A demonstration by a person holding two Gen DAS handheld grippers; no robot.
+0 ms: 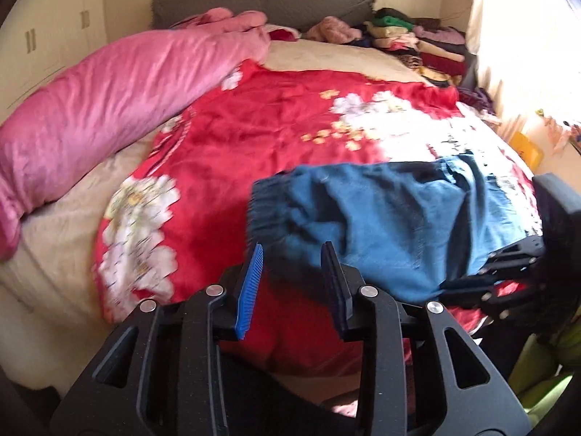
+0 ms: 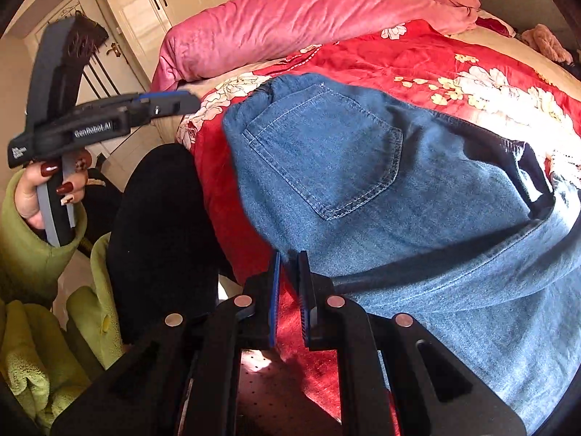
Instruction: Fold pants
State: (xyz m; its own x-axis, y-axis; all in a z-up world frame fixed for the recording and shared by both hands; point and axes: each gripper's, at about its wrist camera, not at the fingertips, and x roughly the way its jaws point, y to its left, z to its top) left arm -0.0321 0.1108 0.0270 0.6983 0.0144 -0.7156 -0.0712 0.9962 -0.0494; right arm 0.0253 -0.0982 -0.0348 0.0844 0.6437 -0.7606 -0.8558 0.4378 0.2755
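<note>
Jeans [image 2: 363, 189]: blue denim, mid-wash, light contrast stitching. Lying on a red floral quilt [image 2: 417, 54] at the near edge of the bed. Seat side up; one back patch pocket [image 2: 326, 152] showing, flat and tilted. Dark ribbed elastic waistband [image 1: 259, 210] at the left end in the left wrist view, gathered and slightly lifted. Fabric rumpled, not flat; a fold runs across the lower part, with paler denim lapped over it toward the right. Far right portion partly in sun glare.

Both your wrist cameras look steeply down past their own fingers, close over the bed, sharing the jeans [image 1: 399, 214] and red quilt [image 2: 417, 47].
</note>
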